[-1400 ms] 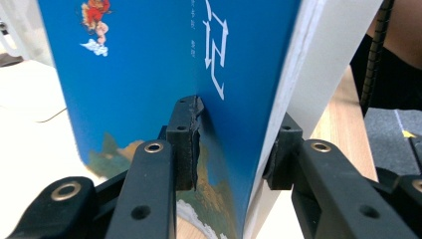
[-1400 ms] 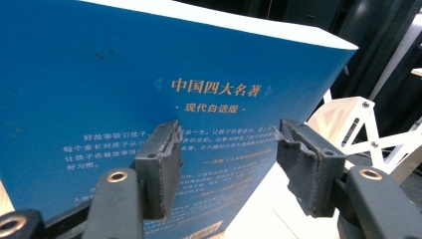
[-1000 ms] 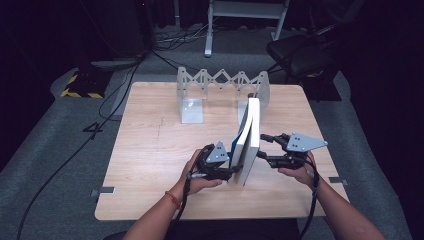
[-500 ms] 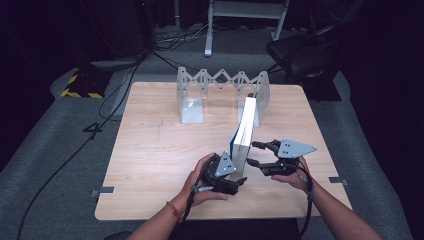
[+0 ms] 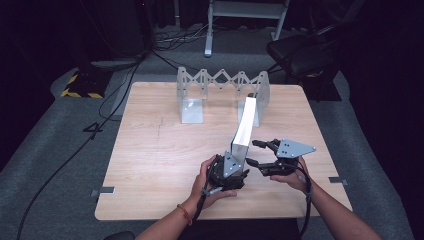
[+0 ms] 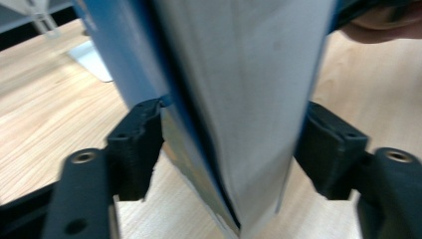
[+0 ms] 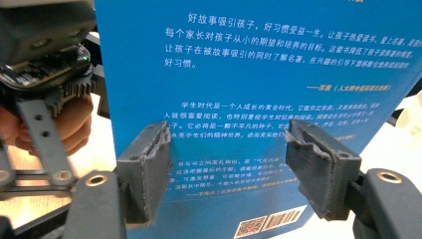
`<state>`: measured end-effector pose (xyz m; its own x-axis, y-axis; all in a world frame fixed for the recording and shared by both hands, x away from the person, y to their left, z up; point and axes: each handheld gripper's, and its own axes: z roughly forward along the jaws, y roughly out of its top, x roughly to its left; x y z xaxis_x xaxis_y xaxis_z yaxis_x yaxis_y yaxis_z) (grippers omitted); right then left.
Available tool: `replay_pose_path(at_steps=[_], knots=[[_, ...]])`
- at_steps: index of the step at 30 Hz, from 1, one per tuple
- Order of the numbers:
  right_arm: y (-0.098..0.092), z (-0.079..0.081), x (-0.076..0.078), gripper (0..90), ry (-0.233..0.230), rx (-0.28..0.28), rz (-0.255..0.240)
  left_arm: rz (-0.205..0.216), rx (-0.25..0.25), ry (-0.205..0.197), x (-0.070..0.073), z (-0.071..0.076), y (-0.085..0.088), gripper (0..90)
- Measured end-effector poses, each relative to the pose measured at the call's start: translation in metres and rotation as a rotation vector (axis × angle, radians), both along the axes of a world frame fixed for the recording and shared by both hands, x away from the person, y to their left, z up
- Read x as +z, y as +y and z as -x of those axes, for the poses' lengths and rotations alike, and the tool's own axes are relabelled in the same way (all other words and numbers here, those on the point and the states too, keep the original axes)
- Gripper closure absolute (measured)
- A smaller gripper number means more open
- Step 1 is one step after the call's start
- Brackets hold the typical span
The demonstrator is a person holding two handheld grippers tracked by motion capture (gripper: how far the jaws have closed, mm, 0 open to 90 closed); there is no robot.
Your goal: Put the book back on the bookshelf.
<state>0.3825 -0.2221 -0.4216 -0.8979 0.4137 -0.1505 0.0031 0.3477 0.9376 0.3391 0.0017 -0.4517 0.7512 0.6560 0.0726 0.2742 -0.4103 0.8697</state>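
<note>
Left hand: wraps the left gripper [image 5: 229, 173] near the front edge of the tabletop [image 5: 150, 150], its fingers at the near end of the book [image 5: 243, 131].
Left gripper fingers: in the left gripper view the two black fingers [image 6: 137, 149] stand about half open on either side of the book's [image 6: 239, 99] near edge; the one at the left of that view meets the blue cover, the other sits right at the white page edges, though I cannot tell how hard they press. These fingers have just been closing in a little, with the book between them.
Right hand: holds the right gripper [image 5: 264, 156] just to the right of the book, close beside the left gripper.
Right gripper fingers: spread fairly wide with nothing gripped; in the right gripper view the fingers [image 7: 147, 169] face the book's [image 7: 259, 74] blue back cover with its white print and barcode, not clasping it. They have just been opening.
Book: stands upright on its edge on the right half of the tabletop, white page edges up, running from the grippers away toward the rack.
Rack: a pale folding book rack [image 5: 220, 92] with a zigzag bar stands at the far side of the tabletop; the book's far end reaches its right end plate.
</note>
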Motion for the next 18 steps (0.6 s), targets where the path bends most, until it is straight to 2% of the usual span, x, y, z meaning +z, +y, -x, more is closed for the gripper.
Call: replay_pose_path(at_steps=[6,9,13,14,16,17,18], knots=[[-0.001,-0.002,-0.001,35.2,0.0,-0.033,0.009,0.01,-0.023,0.022,0.001,-0.001,0.007,42.5],[-0.001,-0.006,-0.005,33.9,0.038,-0.042,0.008,-0.005,-0.02,0.003,0.001,0.0,0.013,47.2],[-0.007,-0.01,-0.007,33.3,0.047,-0.059,0.008,-0.012,-0.008,0.014,0.003,-0.005,0.028,56.1],[-0.01,-0.011,-0.007,33.1,0.044,-0.066,0.01,-0.009,-0.023,0.024,0.004,-0.007,0.032,57.2],[-0.015,-0.014,-0.007,32.7,0.048,-0.076,0.01,-0.02,-0.05,0.018,0.004,-0.009,0.036,57.2],[-0.015,-0.014,-0.007,32.7,0.048,-0.076,0.01,-0.02,-0.05,0.018,0.004,-0.009,0.036,57.1],[-0.024,-0.017,-0.007,32.2,0.049,-0.091,0.011,-0.026,-0.07,0.017,0.005,-0.011,0.038,57.1]])
